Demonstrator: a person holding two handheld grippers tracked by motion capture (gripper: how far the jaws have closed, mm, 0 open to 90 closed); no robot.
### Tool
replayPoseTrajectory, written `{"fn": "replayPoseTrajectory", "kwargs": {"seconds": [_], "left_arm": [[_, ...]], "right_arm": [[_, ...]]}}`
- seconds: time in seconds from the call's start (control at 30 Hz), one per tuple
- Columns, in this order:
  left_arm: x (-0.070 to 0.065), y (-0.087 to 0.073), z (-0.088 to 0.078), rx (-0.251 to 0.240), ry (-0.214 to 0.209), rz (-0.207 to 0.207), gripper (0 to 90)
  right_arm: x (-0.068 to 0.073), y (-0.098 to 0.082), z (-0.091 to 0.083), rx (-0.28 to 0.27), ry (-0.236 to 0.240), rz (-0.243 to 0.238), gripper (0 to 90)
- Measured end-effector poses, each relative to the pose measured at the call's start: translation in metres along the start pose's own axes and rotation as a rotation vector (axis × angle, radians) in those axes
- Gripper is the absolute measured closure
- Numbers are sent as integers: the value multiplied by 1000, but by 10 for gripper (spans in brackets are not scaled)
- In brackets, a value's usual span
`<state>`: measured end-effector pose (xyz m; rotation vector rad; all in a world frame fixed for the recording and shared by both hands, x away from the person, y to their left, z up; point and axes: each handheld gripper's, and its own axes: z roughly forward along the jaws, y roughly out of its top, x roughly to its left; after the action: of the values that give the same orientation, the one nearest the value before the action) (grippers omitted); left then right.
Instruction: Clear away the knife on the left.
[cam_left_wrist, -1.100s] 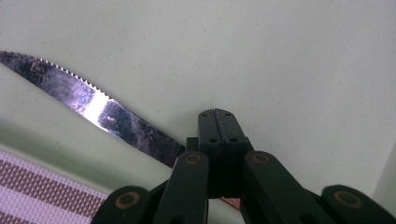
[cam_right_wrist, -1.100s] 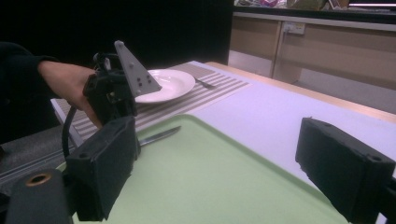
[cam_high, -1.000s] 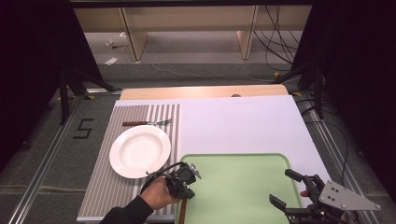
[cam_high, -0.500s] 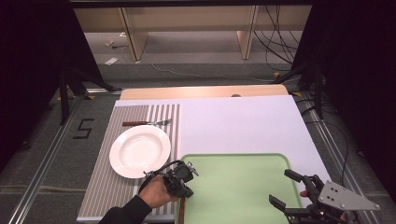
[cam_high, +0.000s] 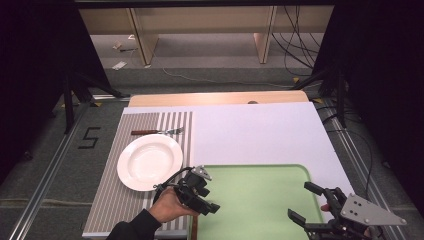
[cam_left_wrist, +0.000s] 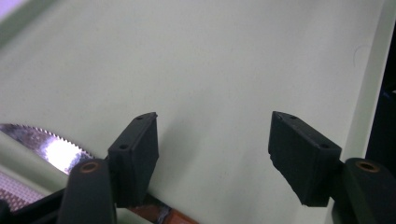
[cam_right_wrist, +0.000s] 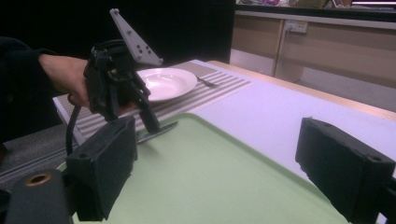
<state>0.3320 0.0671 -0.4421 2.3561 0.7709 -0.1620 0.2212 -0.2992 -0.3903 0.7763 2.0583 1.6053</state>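
Grey floor and dark curtains frame our table, where a green tray sits lower centre. Our left gripper has just been opening its jaws; they stand apart, the knife lying at the tray's left rim beside them, unheld. Lower right, our right gripper gapes, nothing between.

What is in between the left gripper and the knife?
Nothing visible. The left gripper has just been opening its fingers and hangs right over the knife. The knife lies across the left rim of the green tray, beside one finger and not between the two.
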Motion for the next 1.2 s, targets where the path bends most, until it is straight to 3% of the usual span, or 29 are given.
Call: {"fn": "replayPoseTrajectory", "kwargs": {"seconds": [0.27, 0.63, 0.97, 1.2], "left_arm": [[-4, 1, -3, -67, 6, 29, 257], [-10, 2, -8, -128, -20, 82, 168], [-16, 1, -14, -226, -24, 142, 154], [-19, -2, -19, -293, -36, 156, 154]], "right_arm": [[0, 0, 0, -3, 1, 4, 138], [-1, 0, -1, -12, 4, 7, 137], [-1, 0, -1, -12, 5, 8, 137], [-1, 0, -1, -11, 3, 9, 137]]}}
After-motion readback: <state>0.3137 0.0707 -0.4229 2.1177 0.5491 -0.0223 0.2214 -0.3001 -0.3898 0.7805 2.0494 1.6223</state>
